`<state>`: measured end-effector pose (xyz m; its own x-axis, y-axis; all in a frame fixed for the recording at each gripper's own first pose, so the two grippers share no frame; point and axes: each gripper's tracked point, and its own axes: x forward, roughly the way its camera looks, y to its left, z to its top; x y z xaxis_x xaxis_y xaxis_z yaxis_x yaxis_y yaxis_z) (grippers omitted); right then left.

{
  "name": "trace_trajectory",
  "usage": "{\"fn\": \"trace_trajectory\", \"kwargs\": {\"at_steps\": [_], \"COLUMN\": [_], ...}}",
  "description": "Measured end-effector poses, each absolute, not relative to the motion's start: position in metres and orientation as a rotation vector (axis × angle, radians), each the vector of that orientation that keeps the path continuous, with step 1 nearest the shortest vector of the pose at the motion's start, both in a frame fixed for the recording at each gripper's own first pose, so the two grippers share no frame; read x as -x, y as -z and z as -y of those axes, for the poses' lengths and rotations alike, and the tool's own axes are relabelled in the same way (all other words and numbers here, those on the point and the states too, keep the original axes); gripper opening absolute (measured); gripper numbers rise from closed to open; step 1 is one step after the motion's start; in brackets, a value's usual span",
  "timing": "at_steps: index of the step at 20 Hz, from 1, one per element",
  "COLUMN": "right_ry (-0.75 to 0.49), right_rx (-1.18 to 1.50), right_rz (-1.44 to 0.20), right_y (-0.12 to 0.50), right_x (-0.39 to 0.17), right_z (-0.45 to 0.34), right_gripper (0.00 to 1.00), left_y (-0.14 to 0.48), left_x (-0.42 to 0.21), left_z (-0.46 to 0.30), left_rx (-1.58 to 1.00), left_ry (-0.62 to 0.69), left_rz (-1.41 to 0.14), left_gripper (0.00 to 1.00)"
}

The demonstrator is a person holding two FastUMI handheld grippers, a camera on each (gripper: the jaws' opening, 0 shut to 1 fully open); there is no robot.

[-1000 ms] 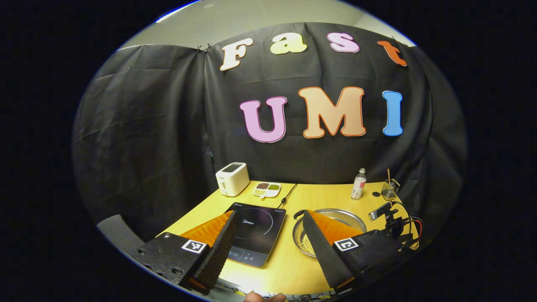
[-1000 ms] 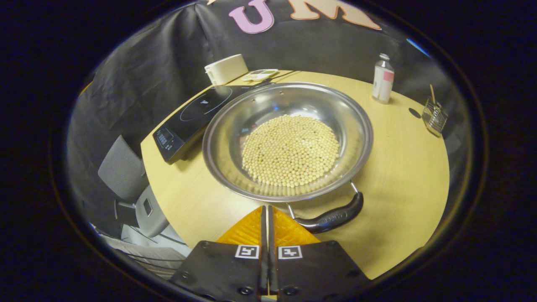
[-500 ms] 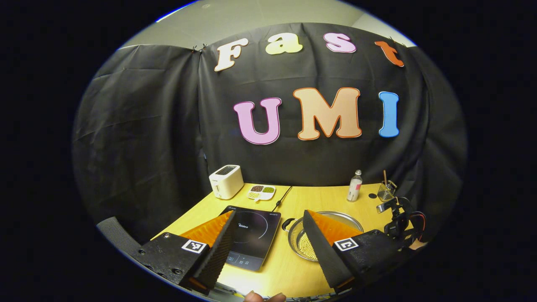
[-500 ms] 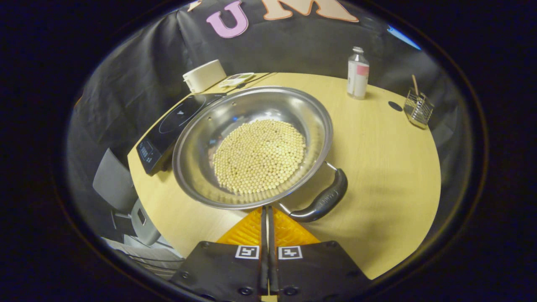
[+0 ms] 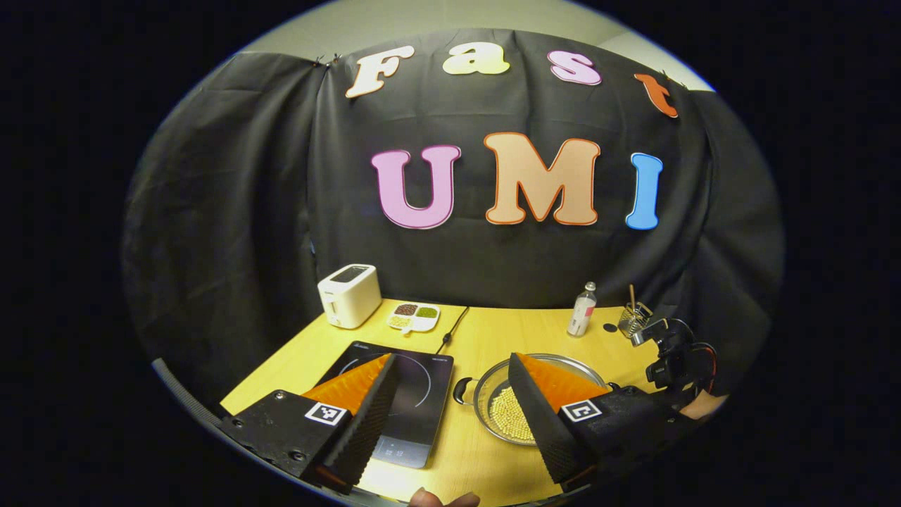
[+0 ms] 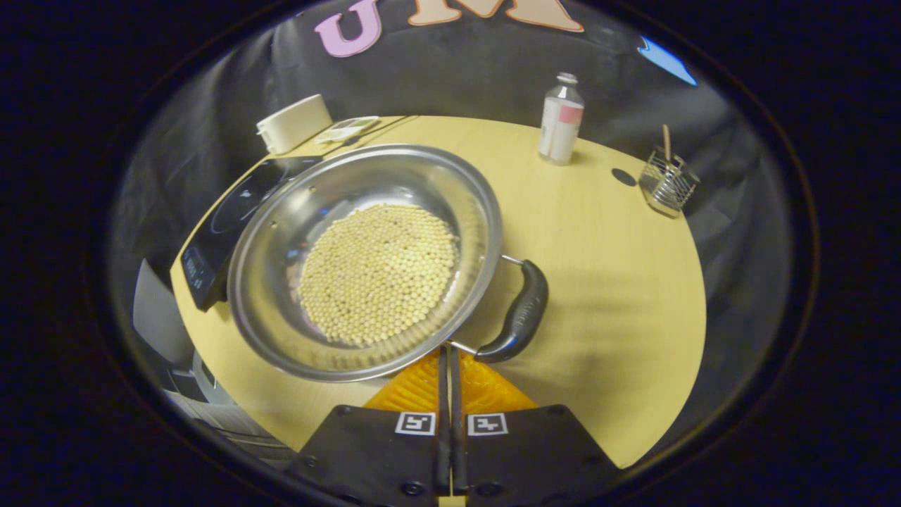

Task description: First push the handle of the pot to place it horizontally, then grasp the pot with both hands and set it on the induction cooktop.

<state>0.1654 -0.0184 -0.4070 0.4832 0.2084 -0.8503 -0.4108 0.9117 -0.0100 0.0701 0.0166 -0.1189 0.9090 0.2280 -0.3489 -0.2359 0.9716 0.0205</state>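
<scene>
A steel pot (image 6: 295, 211) holding pale beans stands on the yellow table (image 6: 619, 282), just right of the black induction cooktop (image 6: 232, 218). Its black handle (image 6: 521, 317) points toward the lower right of the right gripper view. My right gripper (image 6: 448, 352) is shut and empty, its tips at the pot's rim beside the handle's wire end. In the left gripper view, my left gripper (image 5: 451, 355) hangs open above the table's near edge, with the cooktop (image 5: 415, 380) behind its left finger and the pot (image 5: 486, 394) behind its right finger. The pot's other handle (image 5: 462, 389) faces the cooktop. The right gripper (image 5: 676, 359) shows at far right.
At the back of the table stand a white toaster (image 5: 348, 296), a small divided dish (image 5: 414, 317), a bottle (image 6: 559, 120) and a wire basket (image 6: 667, 184). A cable (image 5: 454, 324) runs from the cooktop to the back. A fingertip (image 5: 443, 498) shows at the bottom edge.
The pot has turned on the table: its near handle swung from facing my right gripper round to the right. The right gripper stayed shut. The left gripper drew back, still open.
</scene>
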Motion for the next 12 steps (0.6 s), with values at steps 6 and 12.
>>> {"fn": "trace_trajectory", "kwargs": {"at_steps": [6, 12], "right_ry": [-0.103, 0.056], "right_rx": [0.230, 0.175], "right_rz": [-1.021, -0.956], "right_y": [0.390, 0.354], "right_x": [-0.173, -0.177], "right_z": [0.047, 0.045], "right_gripper": [0.03, 0.04], "left_y": [0.204, 0.282], "left_x": [-0.113, -0.137], "left_z": [-0.040, -0.046], "left_rx": [0.216, 0.163], "left_ry": [-0.077, 0.029], "left_rz": [-0.568, -0.796], "left_gripper": [0.96, 0.96]}}
